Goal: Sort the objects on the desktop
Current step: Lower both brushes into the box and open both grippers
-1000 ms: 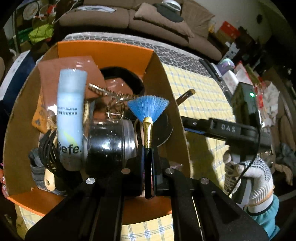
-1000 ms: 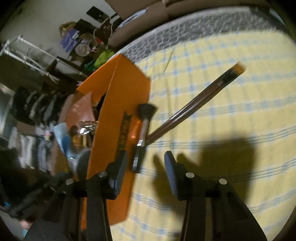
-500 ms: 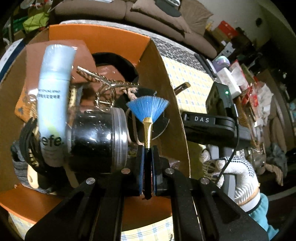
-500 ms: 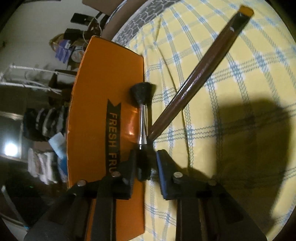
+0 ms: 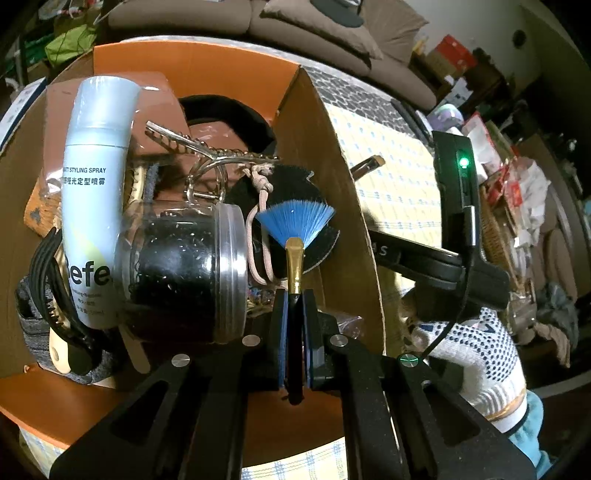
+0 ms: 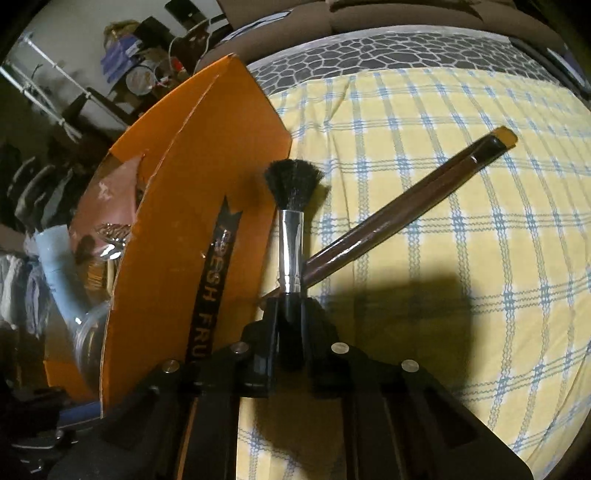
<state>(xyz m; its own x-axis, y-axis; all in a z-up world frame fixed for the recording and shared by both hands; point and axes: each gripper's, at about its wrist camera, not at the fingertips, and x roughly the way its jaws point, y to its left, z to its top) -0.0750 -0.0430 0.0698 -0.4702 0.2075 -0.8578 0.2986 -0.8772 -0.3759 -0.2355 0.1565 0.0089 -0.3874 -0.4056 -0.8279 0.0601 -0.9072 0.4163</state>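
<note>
Two brushes held. Left gripper clamps blue fan brush over the orange box, beside the spray can and jar. Right gripper pinches black brush above checked cloth; brown brush lies there. Light, stiff handles, soft bristles: grip handle. Cluttered room, sofa behind.
</note>
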